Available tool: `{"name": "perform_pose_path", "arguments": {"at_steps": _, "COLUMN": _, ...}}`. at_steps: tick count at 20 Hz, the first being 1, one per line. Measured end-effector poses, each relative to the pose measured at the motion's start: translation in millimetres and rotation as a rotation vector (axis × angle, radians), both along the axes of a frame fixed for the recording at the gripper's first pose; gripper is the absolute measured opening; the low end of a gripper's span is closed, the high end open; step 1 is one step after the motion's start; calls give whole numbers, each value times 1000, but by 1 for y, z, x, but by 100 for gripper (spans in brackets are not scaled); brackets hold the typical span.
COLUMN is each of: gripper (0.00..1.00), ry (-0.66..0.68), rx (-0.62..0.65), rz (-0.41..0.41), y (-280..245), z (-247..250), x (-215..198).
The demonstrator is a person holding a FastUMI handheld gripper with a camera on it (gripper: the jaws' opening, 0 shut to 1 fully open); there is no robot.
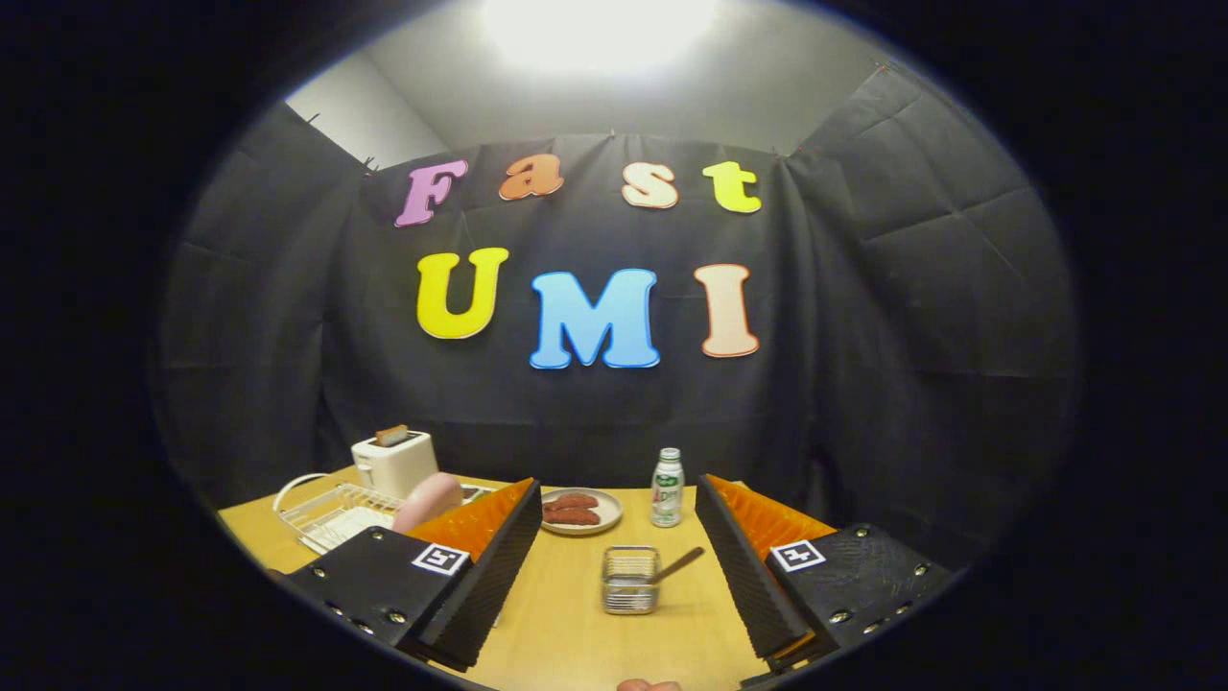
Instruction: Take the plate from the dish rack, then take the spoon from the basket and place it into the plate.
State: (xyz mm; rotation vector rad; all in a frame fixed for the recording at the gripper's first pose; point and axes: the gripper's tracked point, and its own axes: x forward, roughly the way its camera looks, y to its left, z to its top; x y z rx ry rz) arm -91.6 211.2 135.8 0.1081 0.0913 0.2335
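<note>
My gripper (616, 488) stands open above the wooden table (566, 633), with nothing between its fingers. A small wire basket (629, 580) sits on the table between the fingers. The spoon (679, 563) leans in the basket, its handle sticking out to the right. A white wire dish rack (331, 511) stands to the left, beyond the left finger. A pink plate (429, 499) stands on edge in the rack, its lower part hidden behind the left finger.
A grey plate with two sausages (580, 511) lies just ahead of the fingers, and a small white bottle (667, 488) stands beside it. A white toaster (394, 461) holding toast stands behind the rack. The black cloth wall closes the table's far side.
</note>
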Motion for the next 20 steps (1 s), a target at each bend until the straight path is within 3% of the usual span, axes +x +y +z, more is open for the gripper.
{"name": "perform_pose_path", "arguments": {"at_steps": 7, "gripper": 99, "ry": 181, "rx": 26, "rz": 230, "y": 128, "z": 8, "x": 45}}
{"name": "perform_pose_path", "arguments": {"at_steps": 12, "gripper": 99, "ry": 431, "rx": -36, "rz": 362, "y": 201, "z": -35, "x": 80}}
{"name": "perform_pose_path", "arguments": {"at_steps": 20, "gripper": 99, "ry": 860, "rx": -147, "rz": 429, "y": 248, "z": -130, "x": 101}}
